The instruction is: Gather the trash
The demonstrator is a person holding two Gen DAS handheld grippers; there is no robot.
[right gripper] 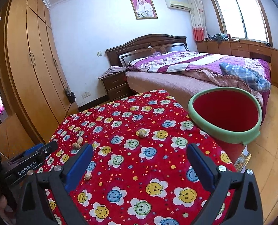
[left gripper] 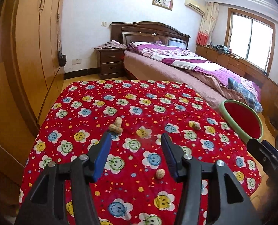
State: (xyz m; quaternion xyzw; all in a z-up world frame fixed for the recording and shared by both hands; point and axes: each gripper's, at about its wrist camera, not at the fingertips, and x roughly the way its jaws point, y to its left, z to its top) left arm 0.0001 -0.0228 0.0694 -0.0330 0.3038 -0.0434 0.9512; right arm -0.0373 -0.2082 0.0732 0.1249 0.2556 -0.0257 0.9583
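Left claw (left gripper: pixel 136 140): blue-padded fingers partly apart, nothing between them, hovering over the red smiley-flower cloth (left gripper: pixel 139 112) that covers the bench. Right claw (right gripper: pixel 139 151): fingers spread wide, likewise empty, above the same cloth.

Trash consists of nut shells lying loose on the cloth. A single shell (left gripper: pixel 160 173) lies nearest, just inside the left claw's right finger. Farther out, a pair of peanut shells (left gripper: pixel 116 125) lie touching each other, just beyond the left finger's tip. A lone shell (left gripper: pixel 196 126) lies toward the right, well apart from the pair.

At the bench's right edge stands a red bin (right gripper: pixel 225 115) with a pale green rim, mouth open and tilted toward the right wrist camera. Beyond the bench: a bed (right gripper: pixel 185 71) with a purple quilt, a dark nightstand (left gripper: pixel 110 63), and a wooden wardrobe (left gripper: pixel 36 46) along the left wall.
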